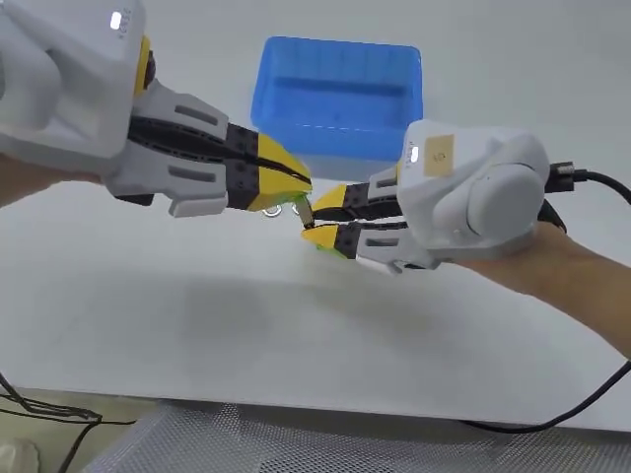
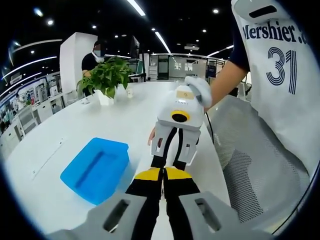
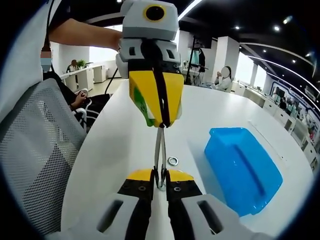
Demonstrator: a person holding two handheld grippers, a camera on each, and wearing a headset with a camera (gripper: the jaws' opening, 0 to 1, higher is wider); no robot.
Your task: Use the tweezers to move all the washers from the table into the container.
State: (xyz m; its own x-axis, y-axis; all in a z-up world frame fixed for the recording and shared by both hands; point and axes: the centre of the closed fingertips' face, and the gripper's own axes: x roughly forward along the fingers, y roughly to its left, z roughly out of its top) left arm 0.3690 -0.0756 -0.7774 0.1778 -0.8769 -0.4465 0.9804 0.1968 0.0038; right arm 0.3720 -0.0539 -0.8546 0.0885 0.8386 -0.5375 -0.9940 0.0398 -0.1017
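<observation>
A grey mesh chair (image 2: 250,165) stands at the near edge of the workbench; its mesh also shows at the left of the right gripper view (image 3: 40,150) and along the bottom of the head view (image 1: 296,443). A white jersey (image 2: 280,65) carries the number 31 in dark print under partly legible lettering. A potted plant (image 2: 105,77) with green leaves sits in a white pot, in front of a white pillar (image 2: 75,55). A person (image 2: 92,57) stands behind the plant. Strip lights (image 2: 162,42) run along a dark ceiling. A second person (image 3: 225,75) sits at a far desk.
</observation>
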